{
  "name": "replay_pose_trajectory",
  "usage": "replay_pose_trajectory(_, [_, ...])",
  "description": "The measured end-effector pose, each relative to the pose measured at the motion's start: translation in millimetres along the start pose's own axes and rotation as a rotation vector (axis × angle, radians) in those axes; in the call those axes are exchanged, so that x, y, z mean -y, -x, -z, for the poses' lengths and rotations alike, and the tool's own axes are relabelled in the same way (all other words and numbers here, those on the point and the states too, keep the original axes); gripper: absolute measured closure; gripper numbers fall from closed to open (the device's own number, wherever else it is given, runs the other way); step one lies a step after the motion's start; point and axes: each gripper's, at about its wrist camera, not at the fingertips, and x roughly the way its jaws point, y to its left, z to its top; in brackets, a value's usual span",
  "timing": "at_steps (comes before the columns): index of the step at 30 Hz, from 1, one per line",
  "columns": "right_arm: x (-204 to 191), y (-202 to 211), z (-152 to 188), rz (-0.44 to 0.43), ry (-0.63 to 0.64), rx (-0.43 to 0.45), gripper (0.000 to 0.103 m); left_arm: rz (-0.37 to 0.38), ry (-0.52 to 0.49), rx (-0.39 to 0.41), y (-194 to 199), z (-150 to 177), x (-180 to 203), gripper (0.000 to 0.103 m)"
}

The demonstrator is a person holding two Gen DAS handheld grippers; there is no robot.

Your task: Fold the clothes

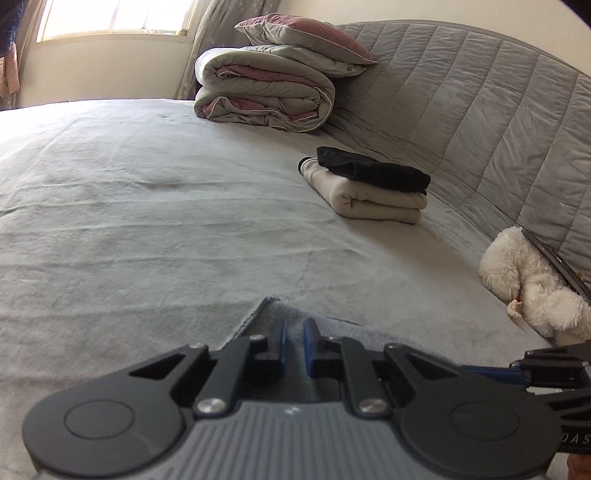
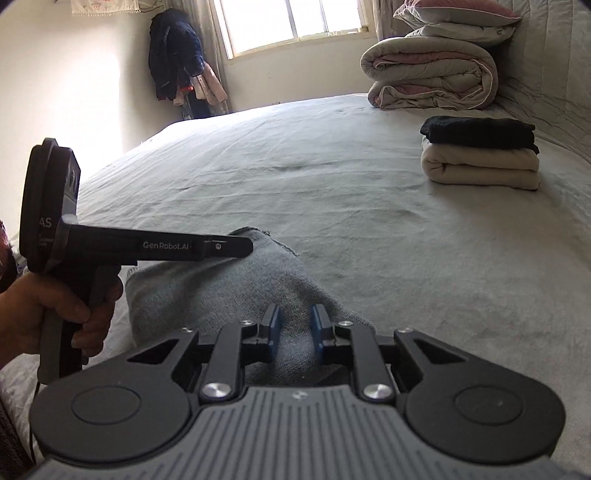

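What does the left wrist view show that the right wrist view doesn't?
Only the left wrist view: a white plush toy against the headboard. Only the right wrist view: hanging clothes in the corner and the hand holding the left tongs. Both: the grey garment, the folded stack, the rolled duvet and the window.

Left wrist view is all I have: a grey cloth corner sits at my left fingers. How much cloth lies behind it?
Observer: The grey garment is a rumpled heap on the bed, reaching back to the right gripper.
Operator: Is the right one on it?
Observer: Cloth sits between its fingers; whether they pinch it, I cannot tell.
Operator: Where is my left tip on the heap?
Observer: The left gripper meets the heap's far corner, away from the right one.
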Motion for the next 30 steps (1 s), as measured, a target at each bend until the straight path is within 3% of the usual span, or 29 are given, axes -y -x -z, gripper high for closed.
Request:
replay_pose_trajectory(1, [2.4, 0.8, 0.6, 0.002, -0.007, -0.001, 0.084, -0.007, -0.003, 0.008, -2.9, -0.1, -2.2, 0.100])
replay_pose_trajectory(5, [12.7, 5.9, 1.4, 0.011, -0.048, -0.002, 0.082, -0.030, 0.045, 0.006, -2.3, -8.9, -12.3, 0.100])
replay_pose_trajectory(8, [23.5, 16.4, -2.4, -0.018, -0.128, -0.004, 0.070, -0.020, 0.088, -0.015, 5.8, -15.0, -20.0, 0.077])
replay_pose_trajectory(9, [26.9, 20.7, -2.6, -0.029, -0.154, -0.005, 0.062, -0.008, 0.097, -0.034, 7.4, -15.6, -22.7, 0.056])
replay_pose_trajectory(10, [30.3, 25.3, -2.5, -0.039, -0.181, -0.004, 0.056, 0.003, 0.106, -0.053, 9.1, -16.1, -25.5, 0.043])
replay_pose_trajectory(11, [34.0, 28.6, -1.4, -0.053, -0.213, -0.010, 0.045, 0.015, 0.115, -0.072, 10.7, -16.6, -28.2, 0.042])
replay_pose_trajectory(15, [48.9, 33.9, 7.1, -0.142, -0.377, -0.066, 0.039, 0.080, 0.188, -0.134, 12.7, -16.2, -42.0, 0.032])
replay_pose_trajectory(22, [59.0, 16.6, 26.1, -0.244, -0.612, -0.169, 0.037, 0.160, 0.340, -0.234, 0.0, -4.4, -60.1, 0.032])
replay_pose_trajectory(26, [60.4, 3.0, 33.5, -0.258, -0.693, -0.140, 0.037, 0.203, 0.400, -0.231, -2.8, 2.6, -64.8, 0.033])
replay_pose_trajectory(28, [59.6, -2.8, 33.8, -0.262, -0.713, -0.110, 0.044, 0.215, 0.435, -0.231, -3.0, 6.4, -65.8, 0.042])
replay_pose_trajectory(29, [58.9, -4.6, 31.9, -0.265, -0.715, -0.098, 0.059, 0.216, 0.449, -0.230, -2.7, 8.3, -65.5, 0.045])
replay_pose_trajectory(30, [59.7, -3.6, 27.7, -0.269, -0.712, -0.087, 0.063, 0.211, 0.459, -0.225, -1.5, 9.9, -64.5, 0.050])
